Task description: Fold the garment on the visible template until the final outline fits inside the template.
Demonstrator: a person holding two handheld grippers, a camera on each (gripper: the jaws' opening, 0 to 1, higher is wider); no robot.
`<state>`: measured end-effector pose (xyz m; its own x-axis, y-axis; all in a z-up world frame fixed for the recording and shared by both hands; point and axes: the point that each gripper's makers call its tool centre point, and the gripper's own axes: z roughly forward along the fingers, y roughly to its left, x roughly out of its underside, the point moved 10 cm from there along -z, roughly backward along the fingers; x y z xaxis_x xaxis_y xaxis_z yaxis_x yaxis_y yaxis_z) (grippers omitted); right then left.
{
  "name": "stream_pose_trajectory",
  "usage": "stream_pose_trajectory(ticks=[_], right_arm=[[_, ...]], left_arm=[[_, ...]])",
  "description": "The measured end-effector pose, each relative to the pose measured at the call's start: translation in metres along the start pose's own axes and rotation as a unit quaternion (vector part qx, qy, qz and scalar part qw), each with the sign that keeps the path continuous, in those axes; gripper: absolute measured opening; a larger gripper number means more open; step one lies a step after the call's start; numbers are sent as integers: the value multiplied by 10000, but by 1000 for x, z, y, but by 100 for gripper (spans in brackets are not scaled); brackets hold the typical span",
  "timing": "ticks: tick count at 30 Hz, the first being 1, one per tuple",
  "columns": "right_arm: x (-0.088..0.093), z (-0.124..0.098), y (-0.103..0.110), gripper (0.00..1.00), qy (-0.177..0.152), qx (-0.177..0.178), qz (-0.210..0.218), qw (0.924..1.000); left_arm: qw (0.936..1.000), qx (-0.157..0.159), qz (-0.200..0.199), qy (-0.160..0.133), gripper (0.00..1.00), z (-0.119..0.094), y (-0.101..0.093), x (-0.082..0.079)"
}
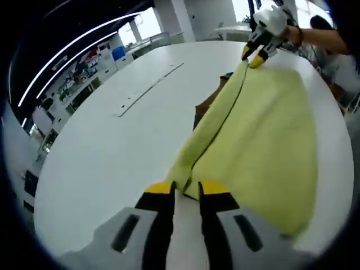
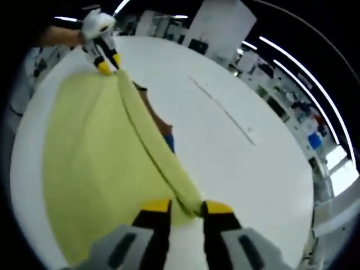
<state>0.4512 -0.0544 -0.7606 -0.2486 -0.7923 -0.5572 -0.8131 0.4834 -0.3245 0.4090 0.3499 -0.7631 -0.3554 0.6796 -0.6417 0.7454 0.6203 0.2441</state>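
A pale yellow garment (image 1: 264,129) (image 2: 90,163) is stretched in a raised fold over the white round table (image 1: 112,146) (image 2: 247,180). My left gripper (image 1: 187,190) is shut on one end of the fold; in the right gripper view it (image 2: 106,62) shows at the far end, held by a hand. My right gripper (image 2: 187,207) is shut on the other end, and shows at the top of the left gripper view (image 1: 257,56). A brown template (image 1: 205,104) (image 2: 160,125) peeks out from under the cloth, mostly hidden, with a blue patch (image 2: 170,143) by it.
A long thin strip (image 1: 149,87) (image 2: 222,109) lies on the table beyond the garment. A person (image 1: 332,45) stands at the table's edge behind the right gripper. Benches and shelves (image 1: 84,79) line the room past the table.
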Motion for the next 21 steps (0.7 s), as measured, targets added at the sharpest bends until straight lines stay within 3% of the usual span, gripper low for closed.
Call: stream_pose_trajectory(ticks=[8,16,21], right_arm=[[0,4,4,0,0,-11,-15,10000],[3,3,5,0,-17,77,26,10000],[-1,-7,1,0,-115,167,16,9998]], left_arm=[[9998,-174,-82,73,4,5,4,0],[9995,-284,-57,136,0,2,0,-6],[9984,-443,-295,-187,0,-13,7,-11]])
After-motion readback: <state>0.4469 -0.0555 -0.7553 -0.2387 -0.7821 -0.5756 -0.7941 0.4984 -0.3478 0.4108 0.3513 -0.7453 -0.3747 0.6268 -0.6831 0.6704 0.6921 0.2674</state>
